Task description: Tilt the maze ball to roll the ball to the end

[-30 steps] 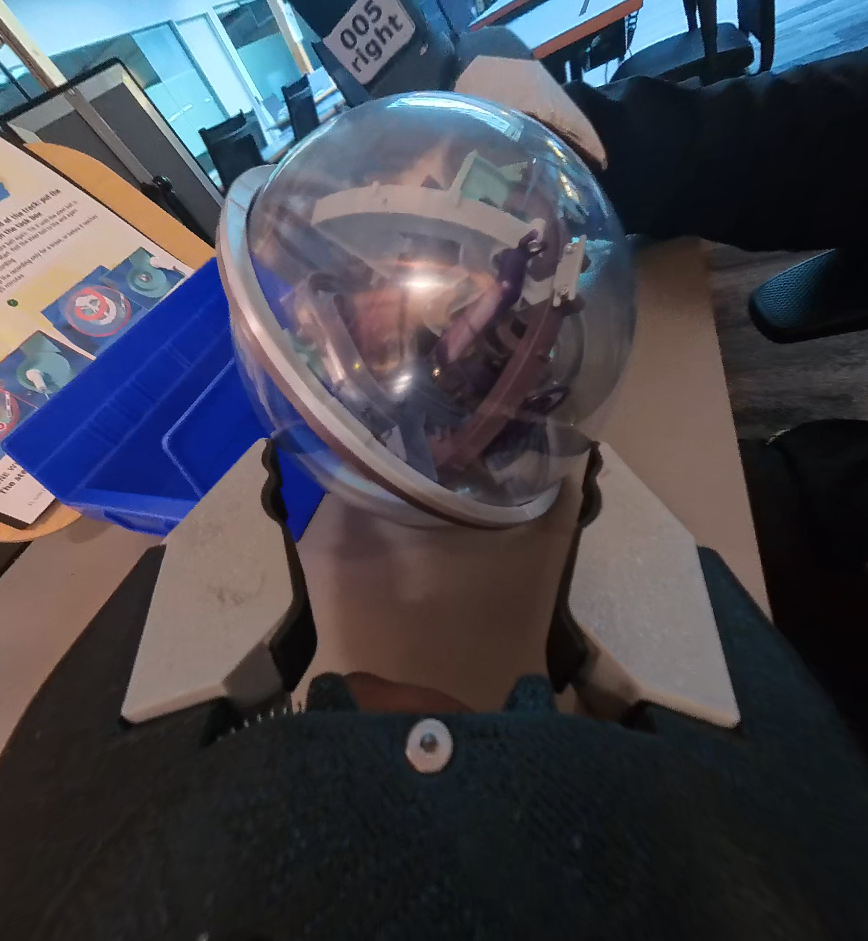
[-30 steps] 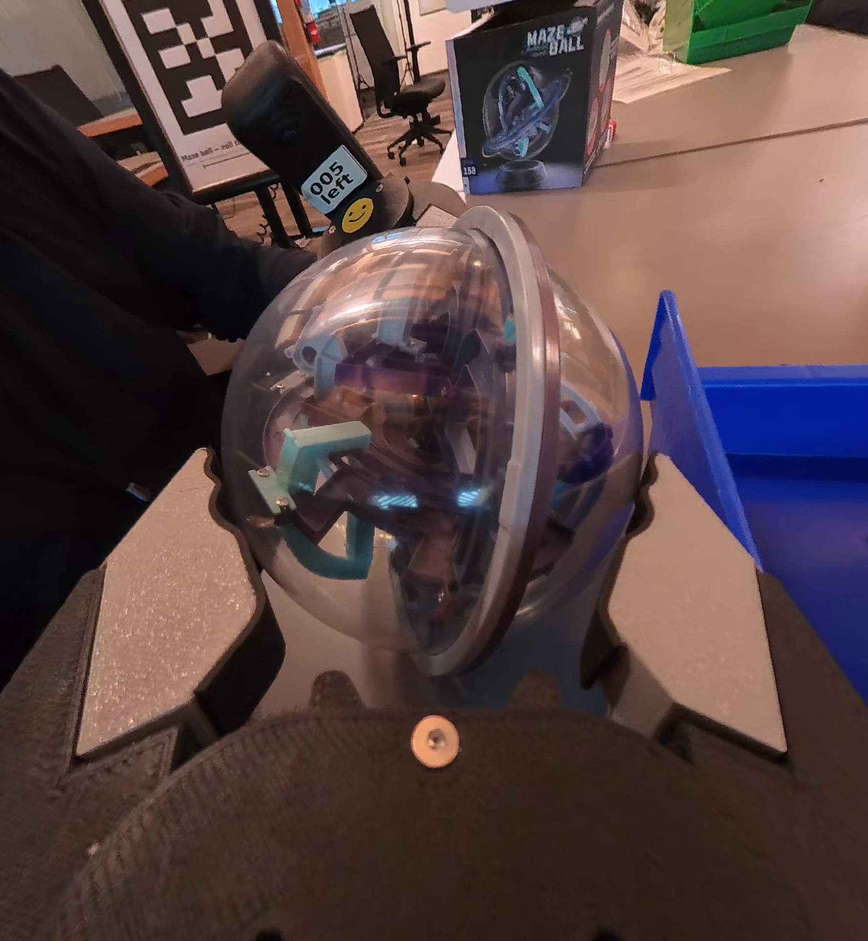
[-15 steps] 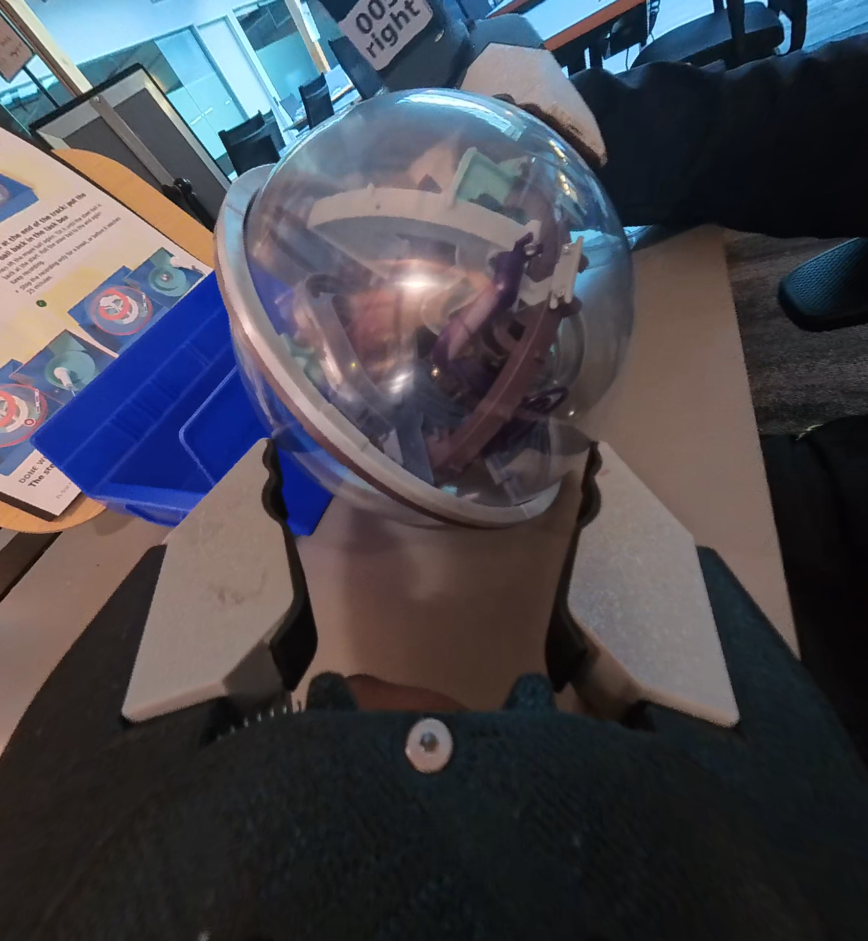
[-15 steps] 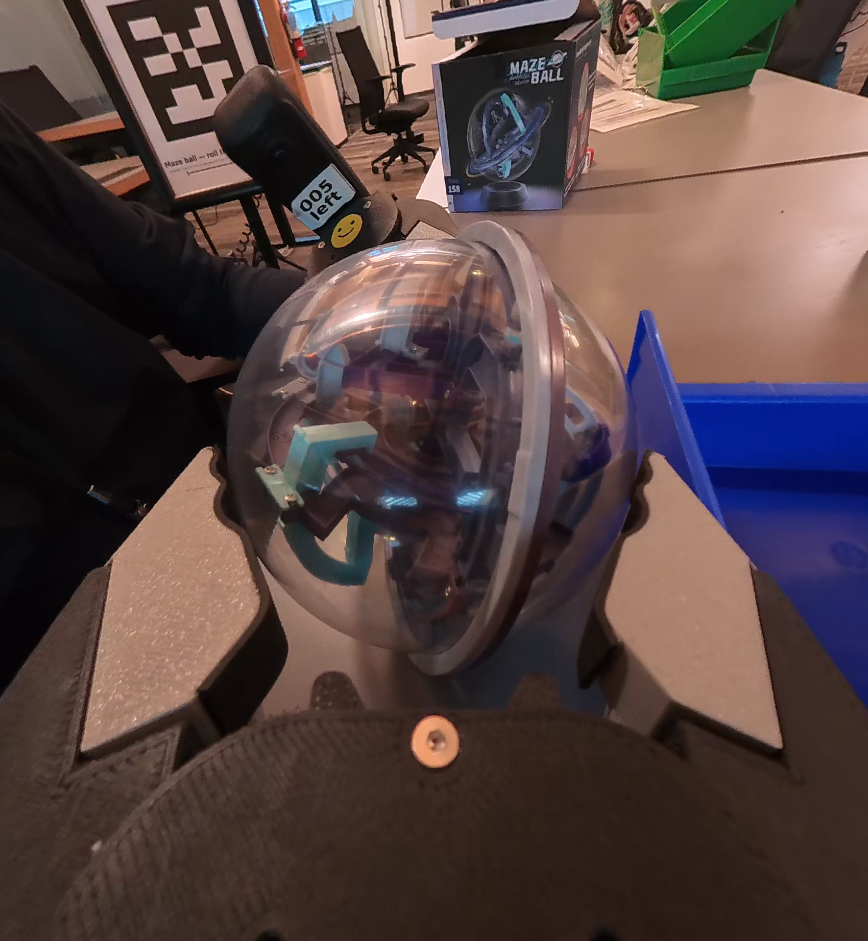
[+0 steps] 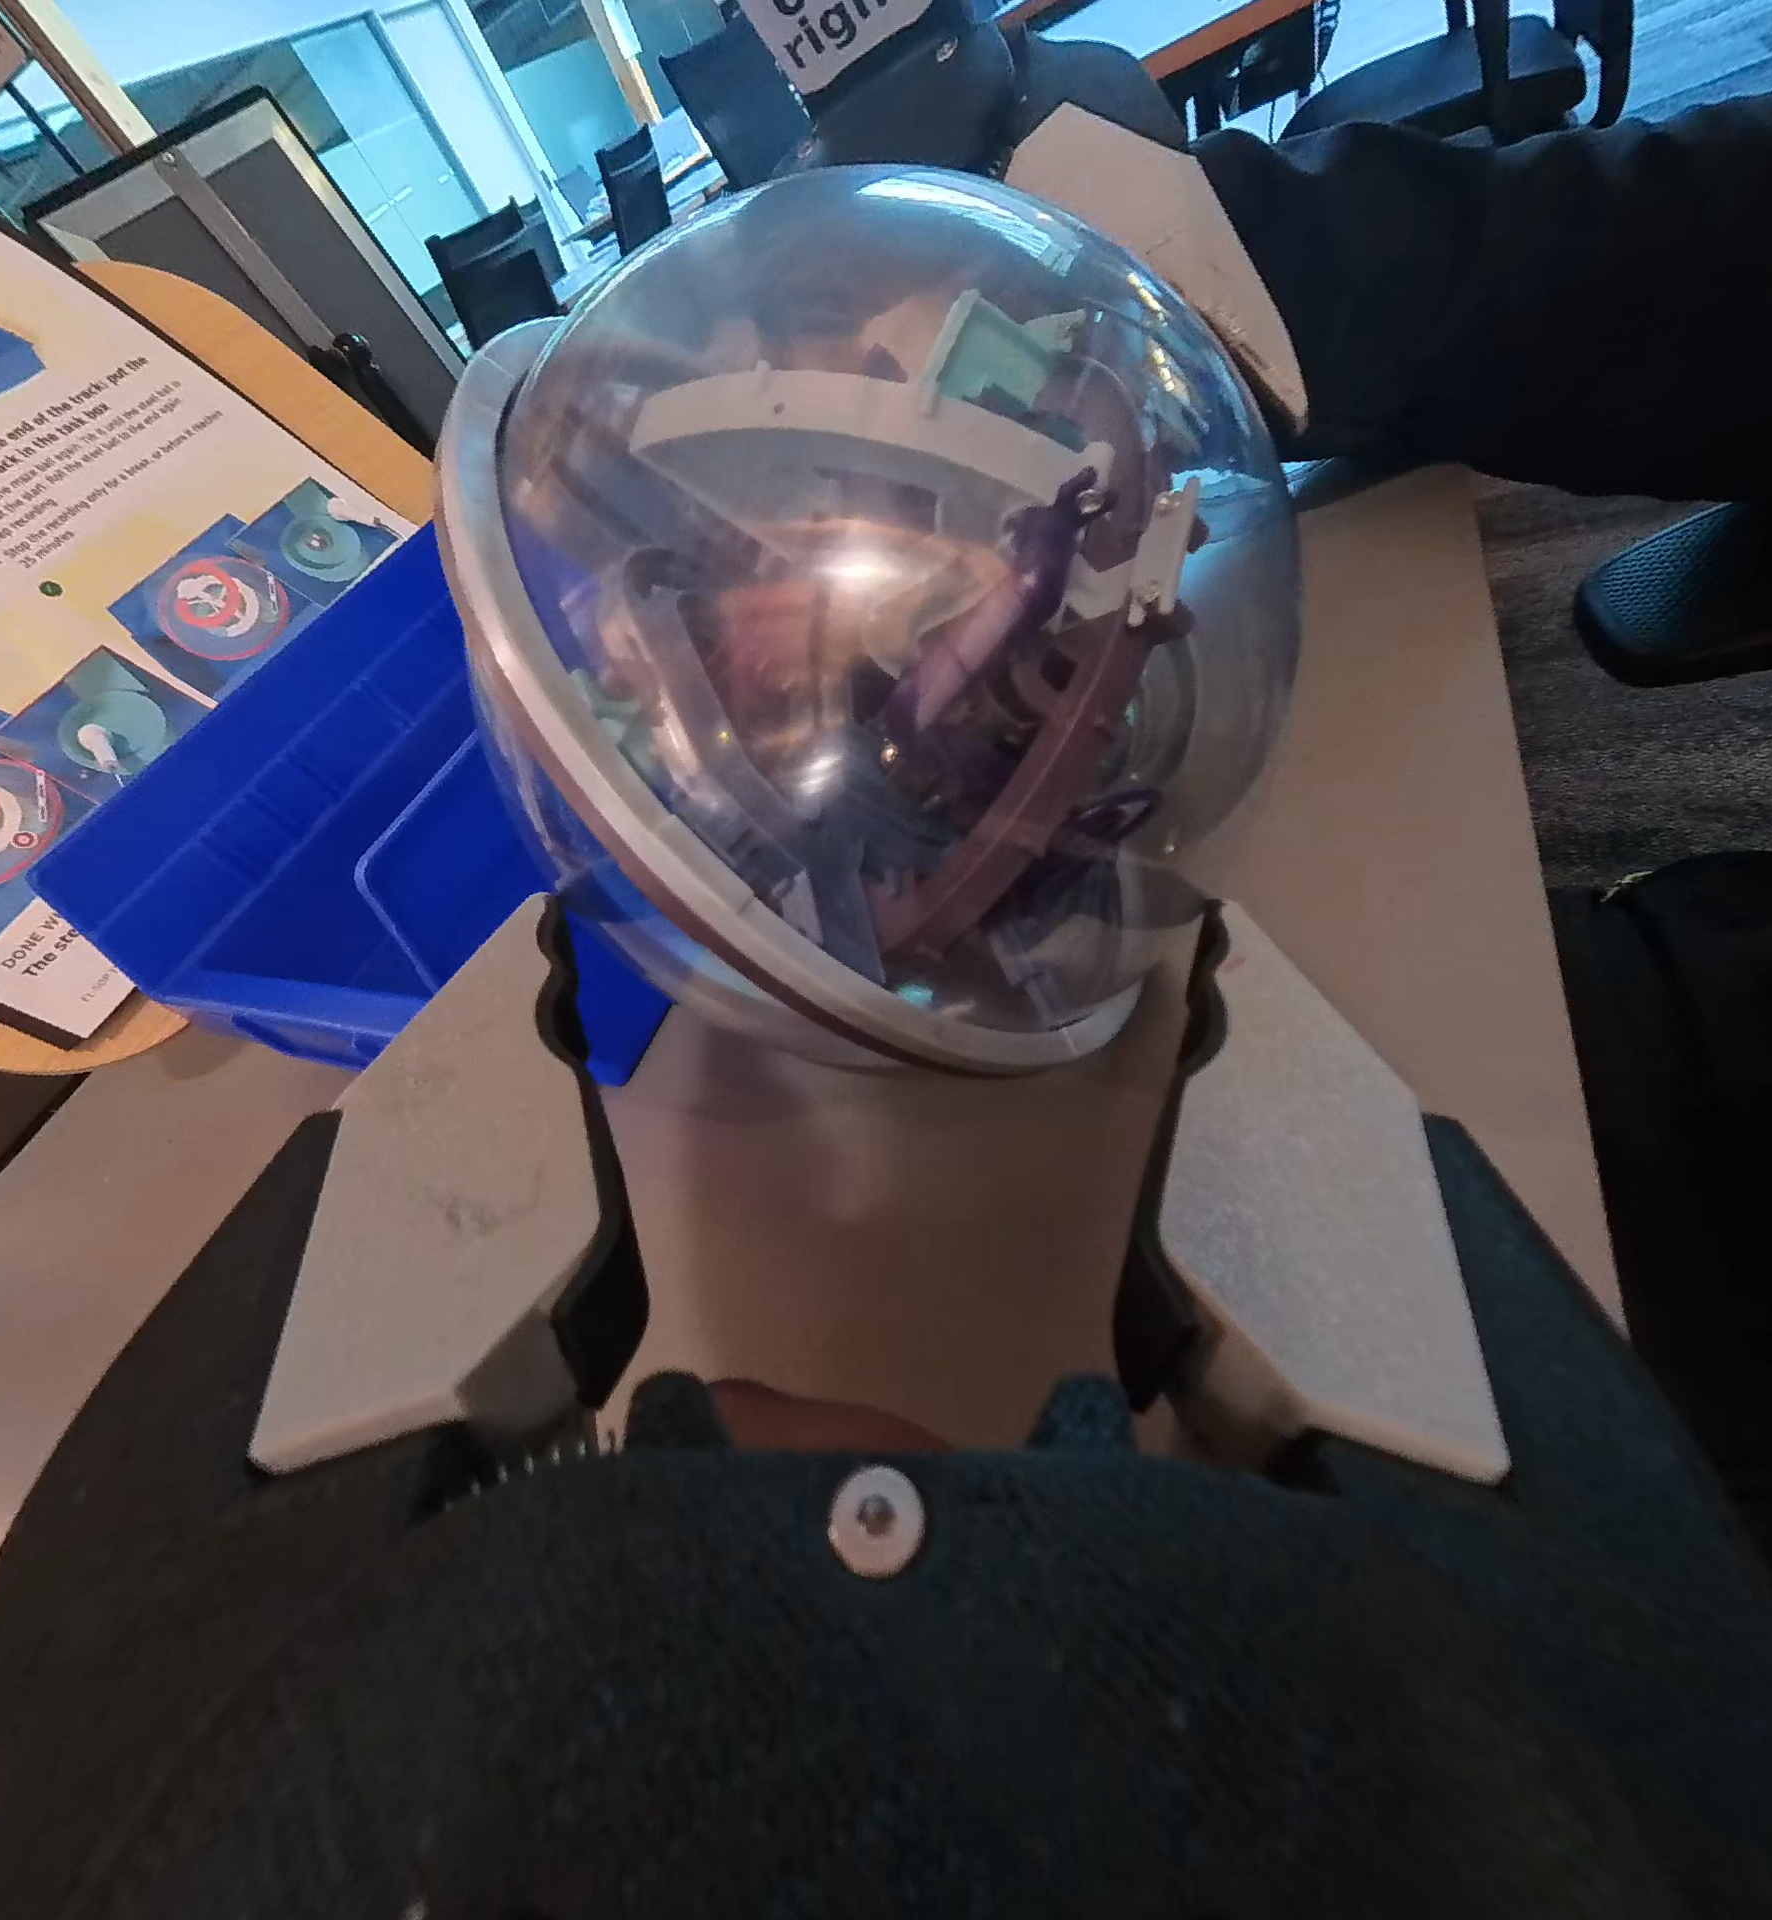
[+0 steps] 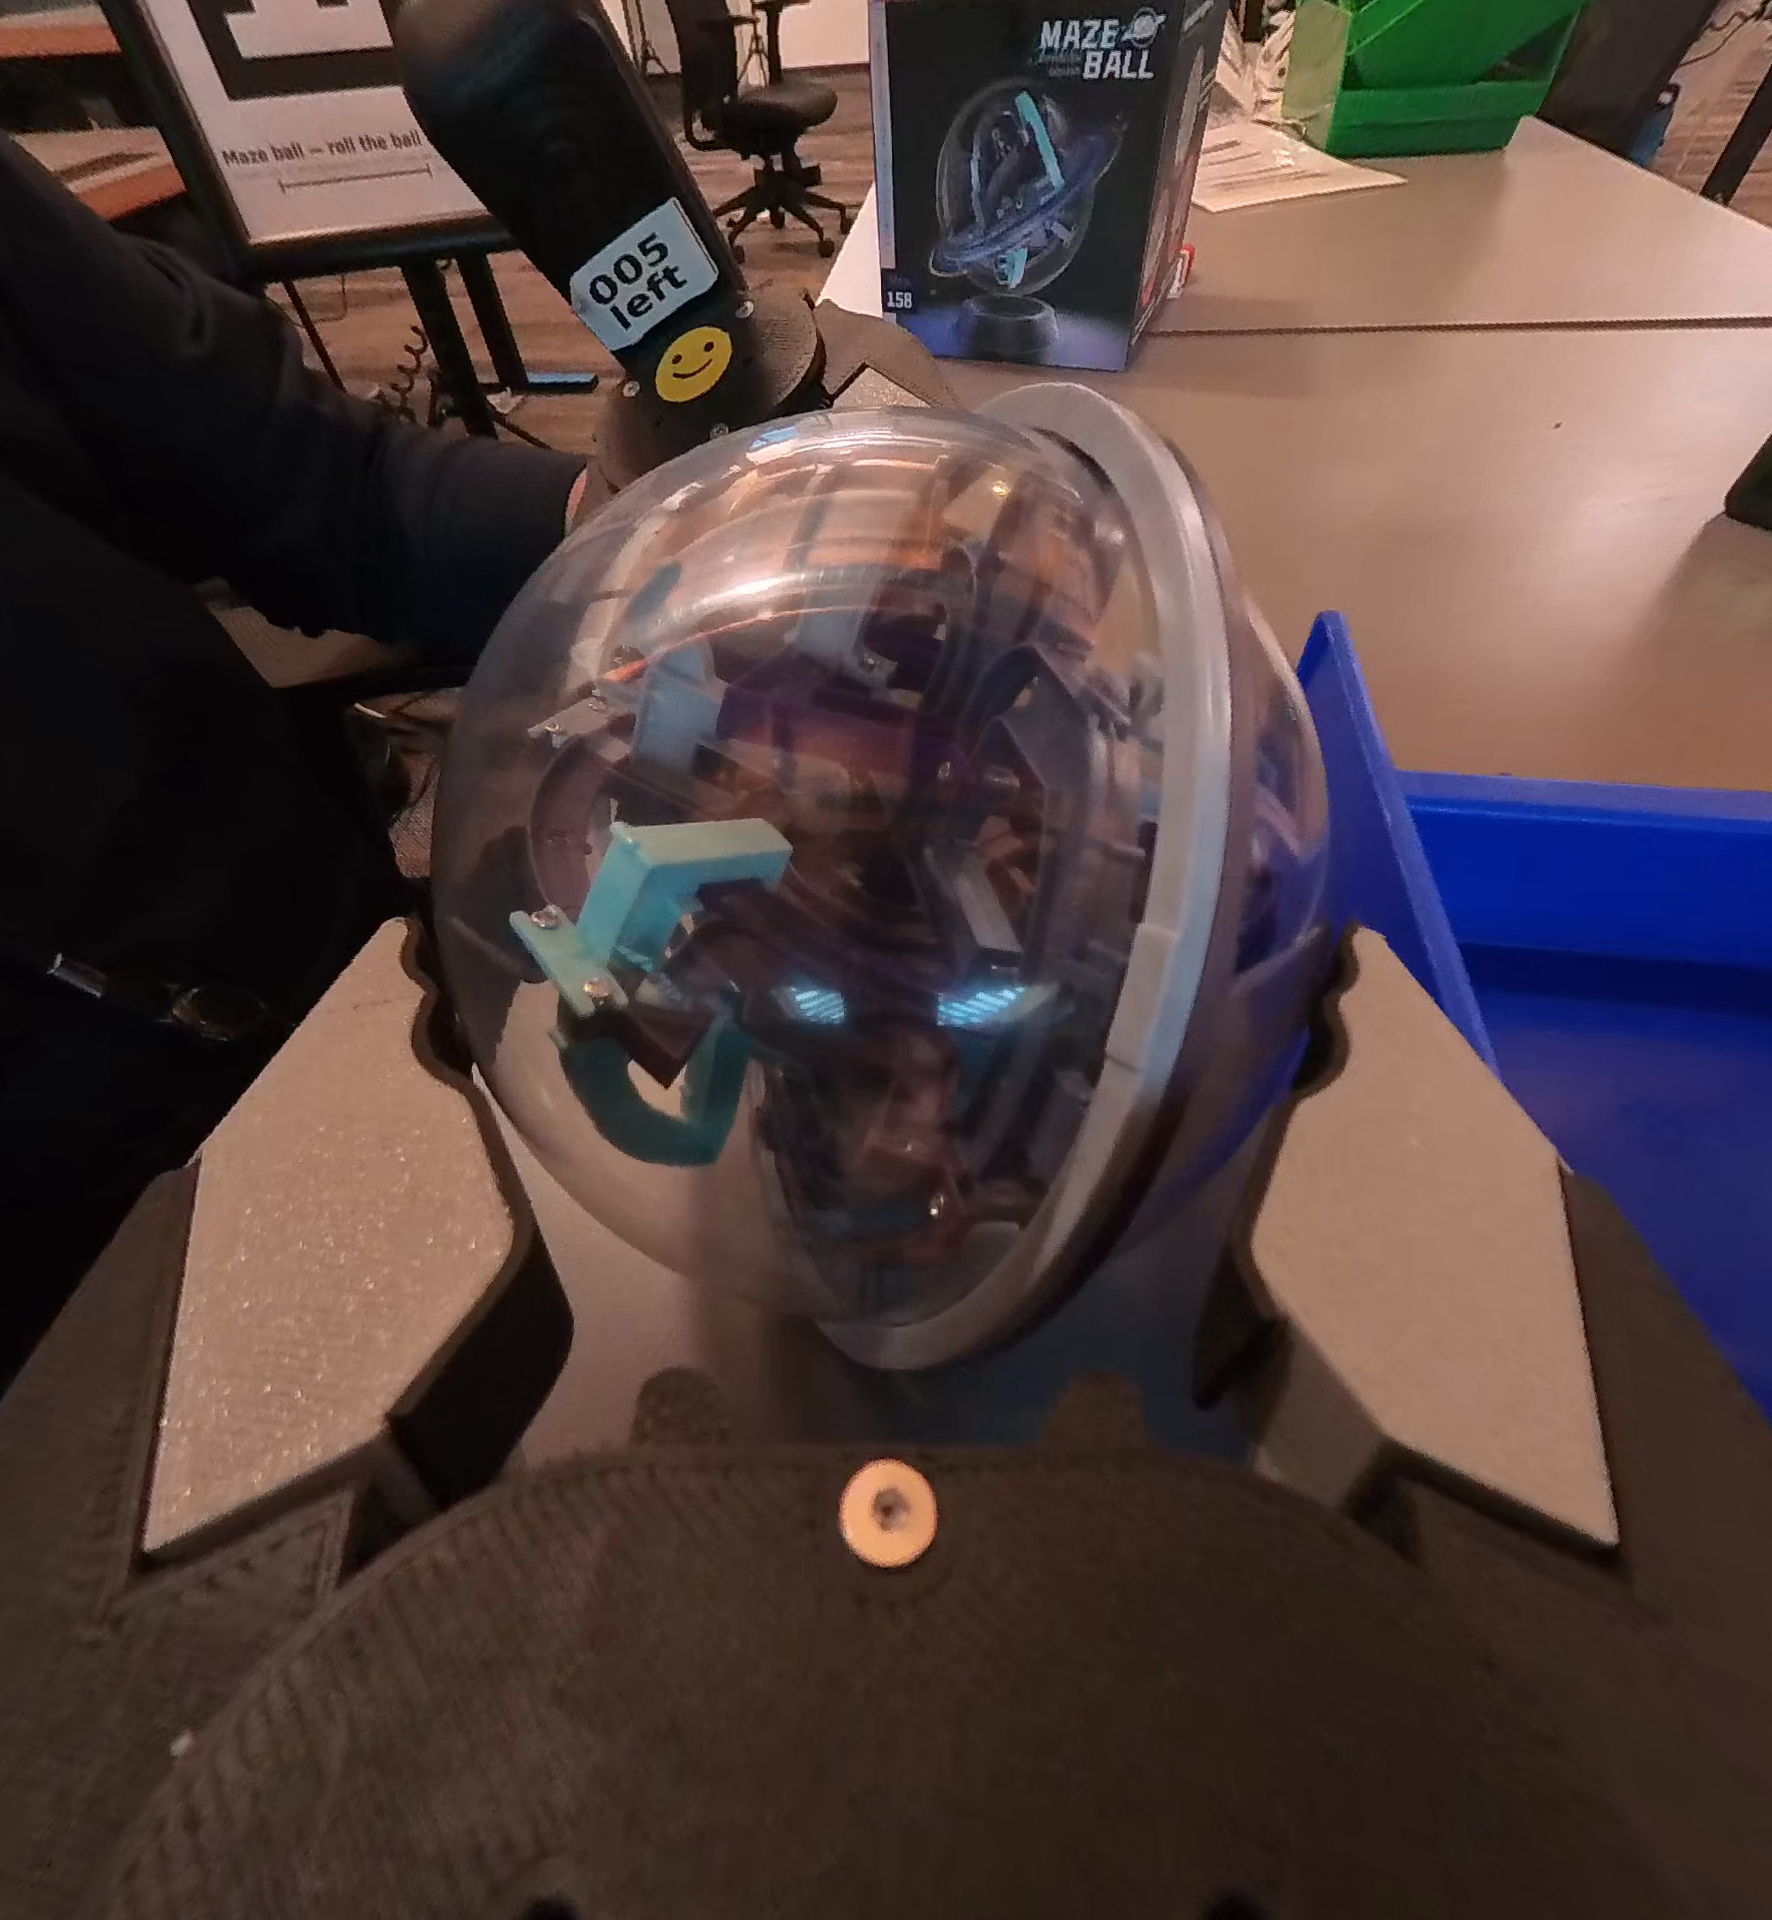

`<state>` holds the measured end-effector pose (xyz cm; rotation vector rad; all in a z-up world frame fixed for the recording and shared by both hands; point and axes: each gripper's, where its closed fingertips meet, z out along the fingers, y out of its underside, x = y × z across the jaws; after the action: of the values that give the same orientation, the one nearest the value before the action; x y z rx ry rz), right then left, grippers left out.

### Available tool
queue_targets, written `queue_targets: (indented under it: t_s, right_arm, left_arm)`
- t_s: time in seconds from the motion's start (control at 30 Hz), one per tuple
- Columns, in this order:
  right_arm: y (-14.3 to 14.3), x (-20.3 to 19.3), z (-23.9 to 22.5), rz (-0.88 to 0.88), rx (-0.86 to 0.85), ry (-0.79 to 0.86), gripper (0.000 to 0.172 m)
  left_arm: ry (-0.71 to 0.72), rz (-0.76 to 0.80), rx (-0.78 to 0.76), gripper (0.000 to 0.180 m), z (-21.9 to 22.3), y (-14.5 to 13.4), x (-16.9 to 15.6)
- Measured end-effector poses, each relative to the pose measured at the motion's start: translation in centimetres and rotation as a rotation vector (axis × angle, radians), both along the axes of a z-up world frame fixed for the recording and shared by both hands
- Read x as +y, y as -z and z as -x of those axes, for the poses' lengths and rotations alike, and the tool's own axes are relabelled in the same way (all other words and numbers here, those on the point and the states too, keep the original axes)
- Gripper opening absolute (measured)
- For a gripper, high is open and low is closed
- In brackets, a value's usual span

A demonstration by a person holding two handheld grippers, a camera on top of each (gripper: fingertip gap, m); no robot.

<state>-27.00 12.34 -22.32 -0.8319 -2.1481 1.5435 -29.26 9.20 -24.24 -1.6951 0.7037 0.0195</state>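
We've got the maze ball [image 5: 866, 623] pinched from both sides: the left gripper [image 5: 877, 935] has its black pads pressed against the lower curve of the clear shell, and the right gripper [image 6: 877, 987] clamps it with fingers spread wide around the widest part. It's lifted clear of the grey table [image 6: 1484, 499], with the grey seam ring [image 6: 1188, 831] tilted.

Our guess is it's light and rigid but slick, a hard polished dome that'd slide out if we twist fast. Best hold looks like opposite sides near the middle, pads flat on the curve.

Just past the right fingertips sits a blue bin [image 6: 1640, 987]; beyond them, the toy's box [image 6: 1027, 177] and office chairs.
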Motion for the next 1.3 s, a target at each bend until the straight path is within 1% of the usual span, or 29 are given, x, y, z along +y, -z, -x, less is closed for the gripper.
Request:
queue_targets:
  t_s: [0.33,0.47,0.7,1.0,1.3]
  right_arm:
    - [-0.02,0.07,-0.03,0.003,0.021,-0.001,0.156]
    - [0.27,0.21,-0.19,0.033,-0.023,-0.009,0.156]
    - [0.36,0.12,-0.30,0.039,-0.019,-0.029,0.156]
    - [0.31,-0.04,-0.10,0.074,-0.058,-0.027,0.156]
    - [-0.19,-0.23,0.30,0.113,-0.109,0.006,0.156]
  left_arm:
    - [-0.021,0.003,0.034,0.115,0.02,0.32,0.25]
    - [-0.051,0.006,0.088,0.119,0.02,0.80,0.68]
    - [-0.059,-0.014,0.110,0.118,-0.07,0.63,0.56]
    - [-0.055,0.012,0.074,0.119,0.05,0.64,0.42]
    - [-0.044,0.055,0.003,0.119,0.31,0.60,0.27]
